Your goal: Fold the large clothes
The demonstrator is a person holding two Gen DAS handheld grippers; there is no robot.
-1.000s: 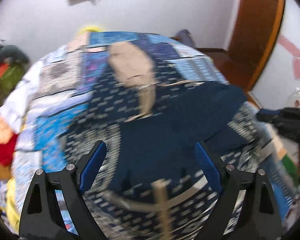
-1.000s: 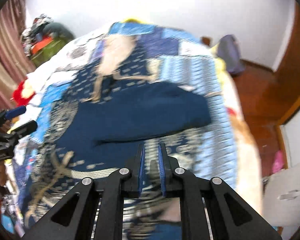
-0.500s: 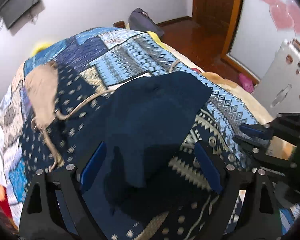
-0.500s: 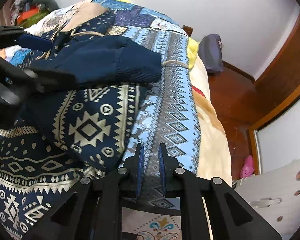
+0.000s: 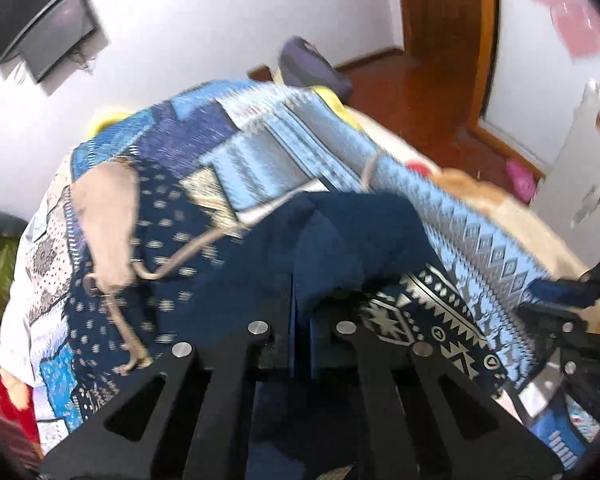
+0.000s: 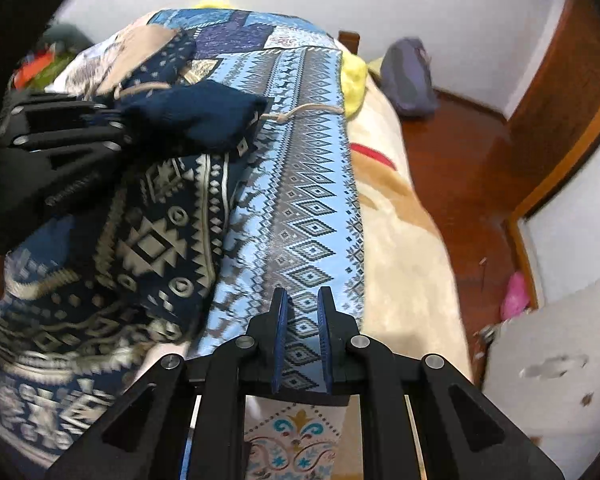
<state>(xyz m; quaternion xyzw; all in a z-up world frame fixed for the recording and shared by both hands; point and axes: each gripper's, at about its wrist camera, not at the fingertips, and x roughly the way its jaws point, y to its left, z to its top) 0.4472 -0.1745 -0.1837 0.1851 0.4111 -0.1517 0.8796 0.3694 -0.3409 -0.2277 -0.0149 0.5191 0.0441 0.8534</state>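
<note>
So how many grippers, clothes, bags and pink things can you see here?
Grippers: 2, the left gripper and the right gripper
Clothes: 1, the navy patterned hooded garment
Bags: 1, the grey-purple bag
Pink things: 1, the pink object on the floor
Total: 5

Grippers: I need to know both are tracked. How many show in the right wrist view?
2. The right gripper sits at bottom centre over the light blue patterned bedspread; the left gripper is at the left edge, against the navy garment.

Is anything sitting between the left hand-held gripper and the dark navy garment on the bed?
Nothing visible: the left hand-held gripper is shut on the dark navy garment itself.
</note>
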